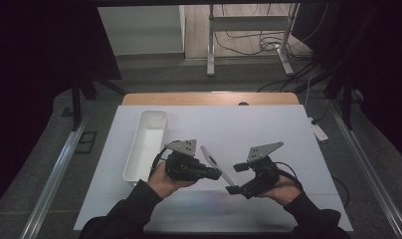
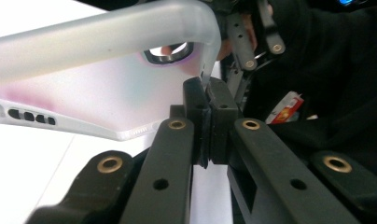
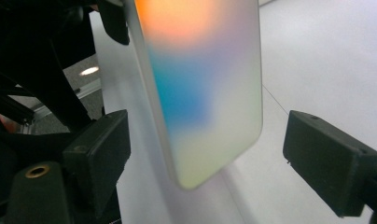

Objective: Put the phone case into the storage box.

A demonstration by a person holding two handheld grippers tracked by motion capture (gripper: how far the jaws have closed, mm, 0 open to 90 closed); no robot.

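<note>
Frosted plastic phone case [image 2: 98, 79] is hanging in mid-air over the table [image 1: 268, 129], between both grippers. Left gripper [image 2: 206, 100] is pinching its edge near the camera cutout, jaws clenched tight on the rim. Right gripper [image 3: 205, 154] is standing wide, pads either side of the case's lower corner w/o touching. Judging by that, pickup is done and a handover or second grip is just starting; right jaws aren't closing on it yet. White bin [image 1: 147, 144] is sitting well apart at left, maybe the drop spot, can't tell.
</note>
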